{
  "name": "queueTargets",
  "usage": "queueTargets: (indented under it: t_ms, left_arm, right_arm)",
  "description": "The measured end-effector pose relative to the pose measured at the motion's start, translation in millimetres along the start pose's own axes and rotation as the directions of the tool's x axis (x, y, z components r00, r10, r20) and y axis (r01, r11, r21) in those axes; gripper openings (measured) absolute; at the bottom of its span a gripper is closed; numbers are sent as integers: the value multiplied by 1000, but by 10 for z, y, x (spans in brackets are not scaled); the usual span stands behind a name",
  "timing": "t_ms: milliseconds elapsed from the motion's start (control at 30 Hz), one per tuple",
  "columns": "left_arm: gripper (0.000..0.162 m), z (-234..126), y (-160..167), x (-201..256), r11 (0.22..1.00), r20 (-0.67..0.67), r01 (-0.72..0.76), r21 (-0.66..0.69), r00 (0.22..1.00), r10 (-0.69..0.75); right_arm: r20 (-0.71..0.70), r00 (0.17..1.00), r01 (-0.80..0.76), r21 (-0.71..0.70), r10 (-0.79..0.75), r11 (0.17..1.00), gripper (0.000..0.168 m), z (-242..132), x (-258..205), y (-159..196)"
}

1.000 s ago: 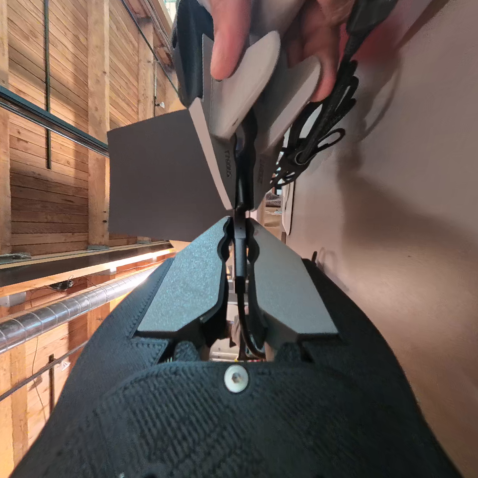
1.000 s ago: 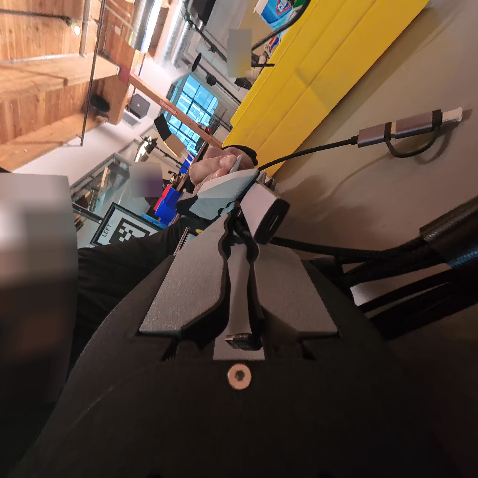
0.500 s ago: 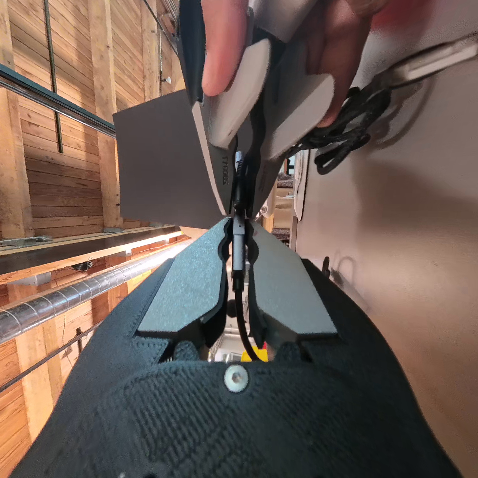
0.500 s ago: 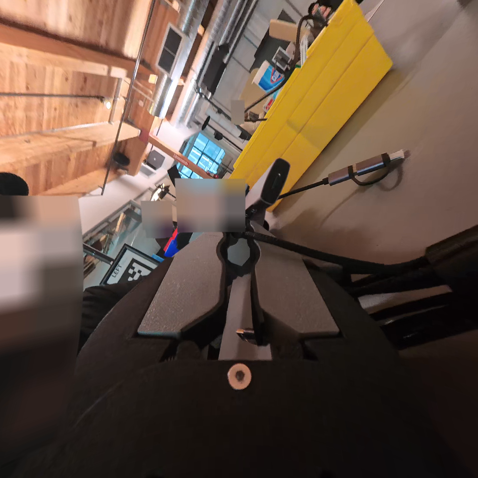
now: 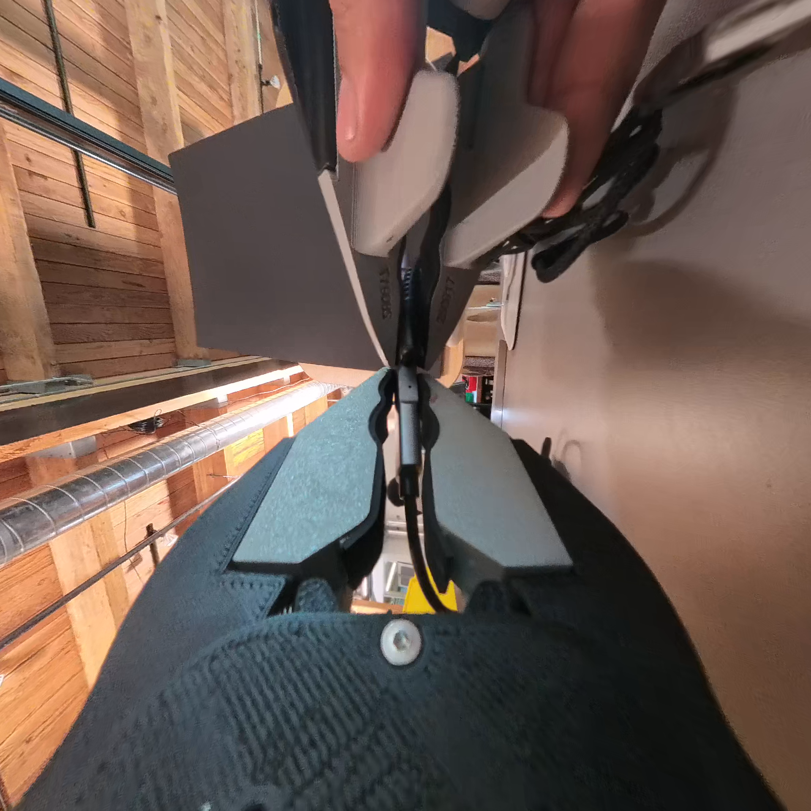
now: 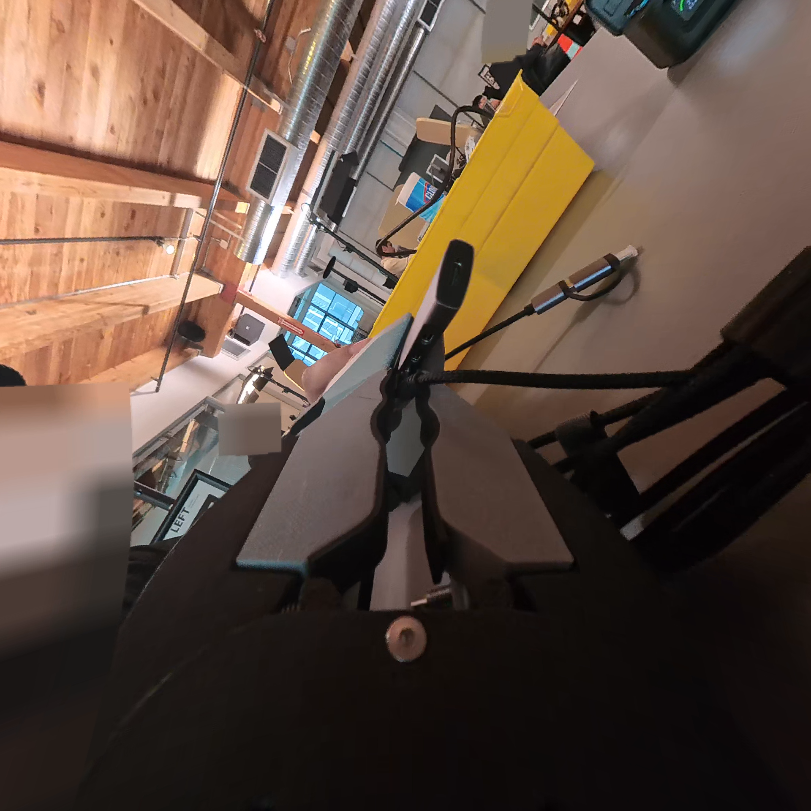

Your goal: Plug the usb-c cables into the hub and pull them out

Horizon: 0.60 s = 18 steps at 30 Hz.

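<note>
Your left gripper clamps the stiff, light hub; your right gripper pinches the limp braided cable at centre frame.

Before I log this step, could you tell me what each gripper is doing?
Left gripper: closed on the grey plug.
Right gripper: closed on the braided cable.

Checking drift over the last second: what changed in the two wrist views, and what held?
In the right wrist view, the hub swung from lying near the fingertips to pointing up and away. The loose adapter cable on the table sits farther off in the picture. Unchanged: the left gripper stays shut on the grey plug, and the right gripper stays closed around the braided cable.
</note>
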<state>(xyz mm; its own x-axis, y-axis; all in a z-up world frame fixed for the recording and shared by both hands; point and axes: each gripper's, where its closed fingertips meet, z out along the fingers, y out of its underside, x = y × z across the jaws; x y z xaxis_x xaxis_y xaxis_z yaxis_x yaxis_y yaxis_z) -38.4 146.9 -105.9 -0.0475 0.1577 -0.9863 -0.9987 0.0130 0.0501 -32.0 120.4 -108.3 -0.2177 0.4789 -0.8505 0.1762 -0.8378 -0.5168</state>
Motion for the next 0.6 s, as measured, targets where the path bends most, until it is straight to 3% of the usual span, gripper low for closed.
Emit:
queueTargets:
  t_ms: [267, 600]
  left_arm:
    - [7, -45, -29, 101, 996, -82, 40, 74, 996, -34]
    - [8, -140, -122, 112, 982, -51, -24, 188, 998, 35]
  right_arm:
    - [-3, 1000, 26, -157, -27, 987, 5, 6, 13, 192]
    - [50, 999, 34, -318, -19, 948, 5, -43, -20, 359]
